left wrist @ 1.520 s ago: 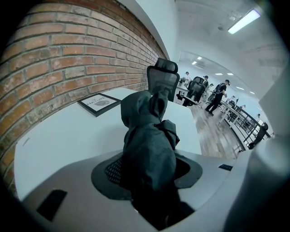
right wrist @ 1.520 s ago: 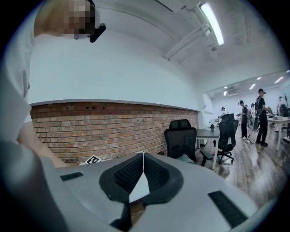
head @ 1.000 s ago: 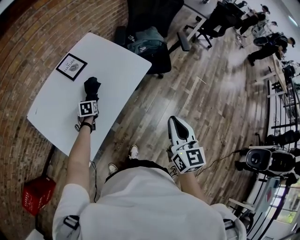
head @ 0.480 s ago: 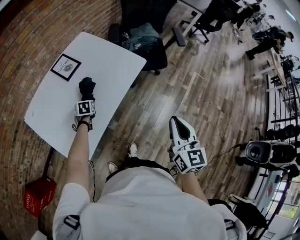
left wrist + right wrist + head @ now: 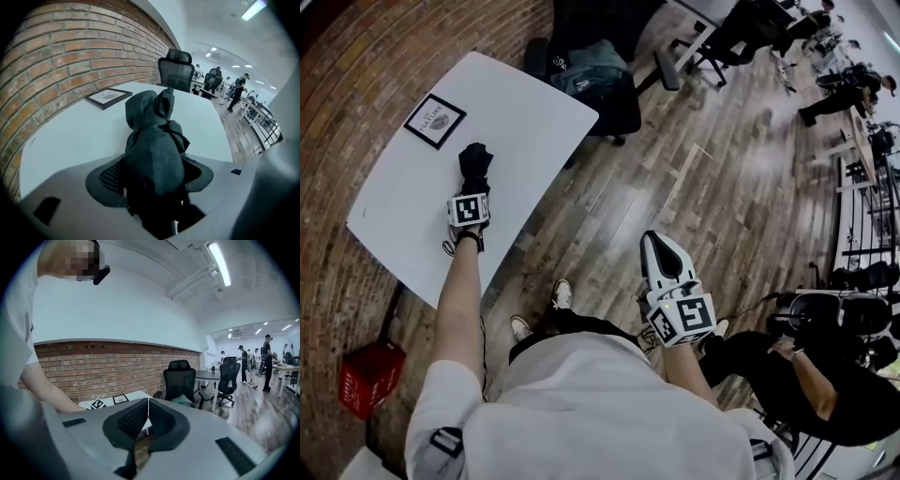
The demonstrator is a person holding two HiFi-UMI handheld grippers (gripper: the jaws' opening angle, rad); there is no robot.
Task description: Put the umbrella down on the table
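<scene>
Now open fully, then draw straight back

The folded black umbrella [image 5: 474, 161] lies on the white bench [image 5: 525, 103], about in its middle. A small picture frame [image 5: 435, 120] lies beyond it, apart from it. The left gripper [image 5: 472, 190] points steeply down at the umbrella and its jaws have just been opening. They stand wide, with the thick near end of the umbrella between them. I judge that the pads do not press the cloth, though the cloth fills most of the gap. The right gripper [image 5: 148, 414] is held over the floor, well apart from the bench, with its jaws closed together on nothing.

To finish this step well, it seems best to keep the left jaws fully apart and to pull the gripper back along its own line, not sideways. In this way no pad catches a loose fold and drags the umbrella. The umbrella looks soft and light, so even a small catch may shift it on the smooth bench. The right gripper has no part in this step.
</scene>
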